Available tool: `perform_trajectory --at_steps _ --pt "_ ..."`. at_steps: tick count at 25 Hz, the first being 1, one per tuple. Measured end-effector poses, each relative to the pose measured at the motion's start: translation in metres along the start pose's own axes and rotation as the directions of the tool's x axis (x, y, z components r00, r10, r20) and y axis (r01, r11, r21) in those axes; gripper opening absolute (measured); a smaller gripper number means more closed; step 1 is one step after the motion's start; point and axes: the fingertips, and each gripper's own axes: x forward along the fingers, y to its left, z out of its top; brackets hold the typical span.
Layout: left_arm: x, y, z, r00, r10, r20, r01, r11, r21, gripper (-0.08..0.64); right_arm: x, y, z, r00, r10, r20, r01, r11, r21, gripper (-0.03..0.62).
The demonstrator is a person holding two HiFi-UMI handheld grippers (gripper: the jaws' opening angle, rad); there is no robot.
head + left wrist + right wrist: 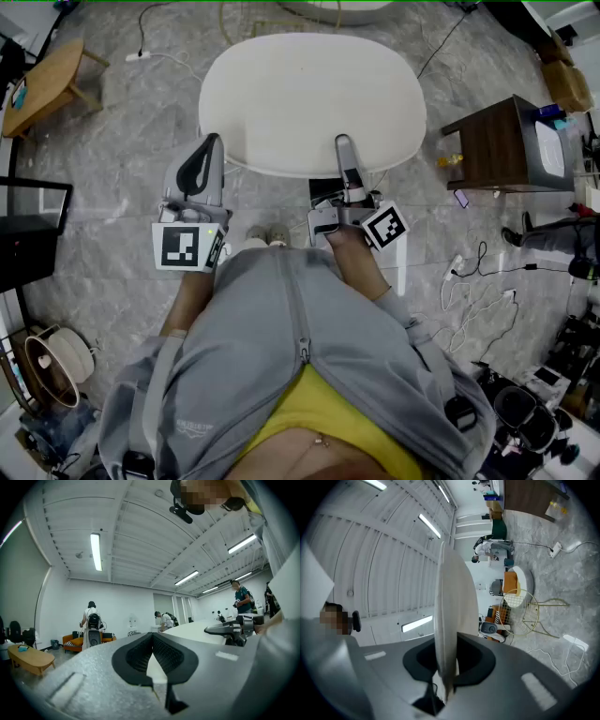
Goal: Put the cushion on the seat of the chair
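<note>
- While the cushion point(309, 98) hangs in both grippers, the one box-like thing close by is a dark wooden cabinet point(497, 145). It stands on the floor point(122, 187), off to the right of the right gripper's fingers point(471, 657). A pale thing shows at the cabinet's side away from the fingers; whether it sits in the cabinet or beside it I cannot tell. A small yellow thing point(452, 160) stands on the floor just beside the cabinet, on the side nearer the fingers.
- On the left gripper point(213, 142) the fingers point(133, 657) are pressed together. Only a thin white sliver of the cushion's edge is pinched between the black pads. From there the cushion spreads away to the right of these fingers as a flat pale sheet.
- On the right gripper point(342, 142) the fingers stand a narrow way apart, clamped on the cushion's rim. The rim fills the gap between the pads and rises edge-on straight ahead of them.
- Both pairs of fingers grip the cushion's near edge: the left pair at its near-left curve, the right pair closer to the middle.
- The cushion is white, oval, thin and plain. It is held roughly flat above the floor, reaching forward from both pairs of fingers.
- Beyond the right fingers a gold wire chair point(524, 613) stands on the floor, apart from the cushion. The cushion is not on its seat.
- Far off to the left of the left fingers stands a low wooden table point(42, 84).
</note>
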Motion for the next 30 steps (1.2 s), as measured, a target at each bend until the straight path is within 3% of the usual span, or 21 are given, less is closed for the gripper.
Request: perform_trajectory --at_steps 15,19,26,30 --pt "-0.005 0.003 -0.027 0.997 0.031 -0.071 -0.033 0.999 -0.034 0.002 -0.001 -0.008 -0.003 0.999 -0.002 -0.043 0.0 0.999 -0.039 0.045" --pt "0.002 0.0 -0.03 0.998 0.009 -0.059 -0.011 0.999 -0.03 0.002 0.005 -0.013 -0.003 0.998 -0.029 -0.064 0.021 0.992 -0.125 0.048" --pt "0.061 0.076 -0.055 0.998 -0.004 -0.061 0.002 0.999 -0.044 0.002 0.086 -0.048 -0.027 0.982 -0.151 -0.109 0.098 0.916 -0.389 0.048" --pt "0.1 0.111 -0.057 0.997 -0.032 -0.075 0.028 0.998 -0.062 0.002 0.128 -0.065 -0.031 0.973 -0.21 -0.09 0.144 0.868 -0.476 0.048"
